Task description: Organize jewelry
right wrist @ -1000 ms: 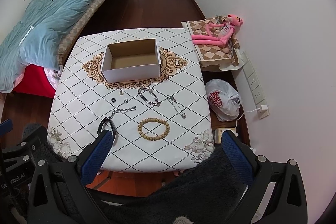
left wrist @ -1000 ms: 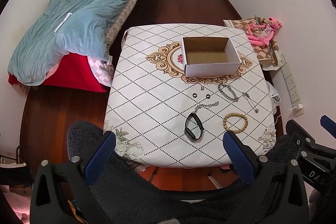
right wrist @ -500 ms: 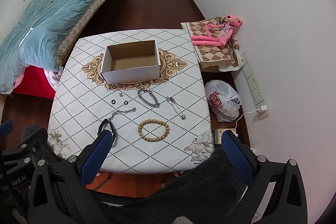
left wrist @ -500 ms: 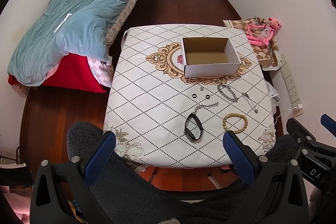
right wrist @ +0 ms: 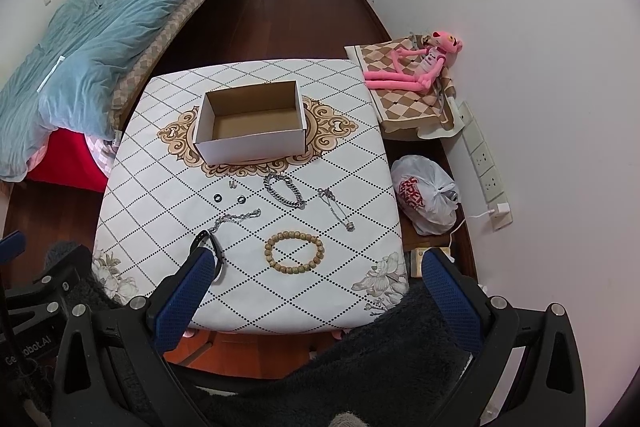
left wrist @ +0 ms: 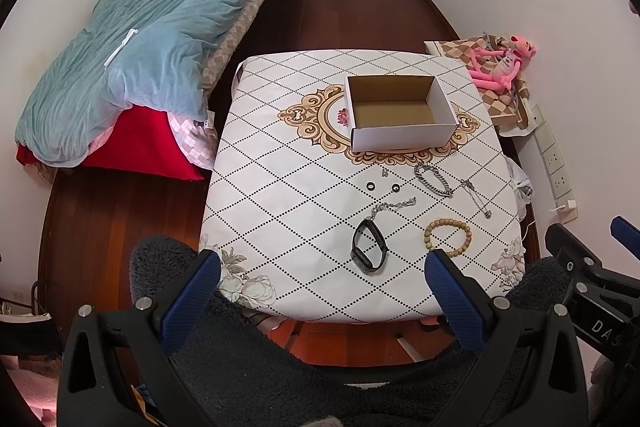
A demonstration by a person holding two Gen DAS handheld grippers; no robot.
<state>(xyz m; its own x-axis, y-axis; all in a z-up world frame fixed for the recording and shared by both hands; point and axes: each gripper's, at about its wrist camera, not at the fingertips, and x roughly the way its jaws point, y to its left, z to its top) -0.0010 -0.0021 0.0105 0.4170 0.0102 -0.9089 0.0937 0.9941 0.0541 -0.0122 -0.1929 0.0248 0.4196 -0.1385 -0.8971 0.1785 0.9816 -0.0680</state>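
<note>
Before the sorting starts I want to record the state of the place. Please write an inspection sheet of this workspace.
Surface: table under a diamond-pattern cloth.
Job's things: open cardboard box, nothing seen inside; in front of it a wooden bead bracelet, black smart band, silver chain bracelet, two more silver chains, two dark rings, a small silver piece.
Clutter: nothing seen on the table.
Grippers: left gripper and right gripper open, both short of the table.
Cables: white charger cable by the wall sockets.
Surroundings: bed with blue duvet, pink plush toy, plastic bag.
</note>
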